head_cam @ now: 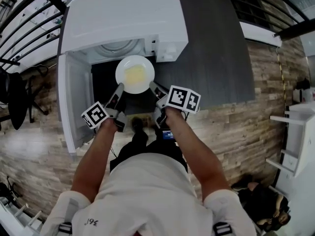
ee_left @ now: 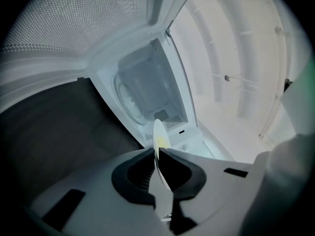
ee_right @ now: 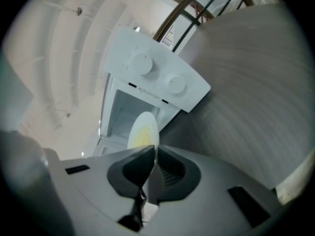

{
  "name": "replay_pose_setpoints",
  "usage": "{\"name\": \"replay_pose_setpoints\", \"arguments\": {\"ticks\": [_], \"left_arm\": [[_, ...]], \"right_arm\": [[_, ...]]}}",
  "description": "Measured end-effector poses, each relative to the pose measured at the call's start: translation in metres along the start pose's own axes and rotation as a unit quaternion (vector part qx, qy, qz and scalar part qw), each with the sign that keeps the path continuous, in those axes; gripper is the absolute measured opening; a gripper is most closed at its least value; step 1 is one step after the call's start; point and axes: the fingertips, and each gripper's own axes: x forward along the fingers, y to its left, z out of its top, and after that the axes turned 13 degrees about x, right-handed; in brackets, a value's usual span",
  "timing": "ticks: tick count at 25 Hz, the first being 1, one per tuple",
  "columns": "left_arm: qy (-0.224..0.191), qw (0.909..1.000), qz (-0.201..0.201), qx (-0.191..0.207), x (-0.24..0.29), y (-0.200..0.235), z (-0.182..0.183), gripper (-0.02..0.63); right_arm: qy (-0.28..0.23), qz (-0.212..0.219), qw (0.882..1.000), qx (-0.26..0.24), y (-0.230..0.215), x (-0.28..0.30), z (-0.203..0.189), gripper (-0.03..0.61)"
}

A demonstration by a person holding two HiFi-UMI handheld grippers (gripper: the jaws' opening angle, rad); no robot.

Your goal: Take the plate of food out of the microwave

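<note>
Item 1: left claw [ee_left: 156, 151]. Its jaws are pressed onto the left rim of the plate [head_cam: 135, 74], which runs edge-on between them in the left gripper view. A marker cube [head_cam: 94, 114] sits at its rear, near the person's hand.

Item 2: right claw [ee_right: 154, 149]. Its jaws are closed on the opposite, right rim of the same plate, with the thin edge caught between the ribbed pads.

Item 3: plate, white and round. It is carried between the two claws, level as seen from the head view, just ahead of both sets of jaws.

Item 4: food [head_cam: 135, 73]. A pale yellow patch lies in the middle of the plate.

Item 5: microwave [head_cam: 125, 21], white, directly beyond both claws. The cavity is open and the plate is at its mouth. A turntable [ee_left: 129, 95] shows inside. Two round knobs [ee_right: 141, 63] sit on the panel beyond the right claw.

Item 6: door [head_cam: 74, 102], swung wide open to the left of the left claw.

Item 7: tabletop [head_cam: 216, 58], dark grey. It lies under the claws and stretches off to the right of the right claw.

Item 8: floor [head_cam: 246, 132], wood-patterned planks, behind the claws around the person.
</note>
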Motion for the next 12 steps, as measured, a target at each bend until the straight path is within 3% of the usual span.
{"name": "replay_pose_setpoints", "arguments": {"ticks": [4, 7, 12], "left_arm": [[0.028, 0.9990, 0.026, 0.023, -0.014, 0.000, -0.014, 0.031], [0.033, 0.9994, 0.002, 0.011, -0.017, -0.013, -0.022, 0.031], [0.063, 0.9980, 0.003, 0.012, -0.026, -0.019, -0.041, 0.031]], "right_arm": [[-0.008, -0.001, 1.000, 0.002, -0.004, -0.019, -0.009, 0.021], [-0.016, -0.003, 1.000, 0.000, -0.005, -0.032, -0.013, 0.021], [-0.029, -0.008, 1.000, 0.005, -0.012, -0.052, -0.020, 0.021]]}}
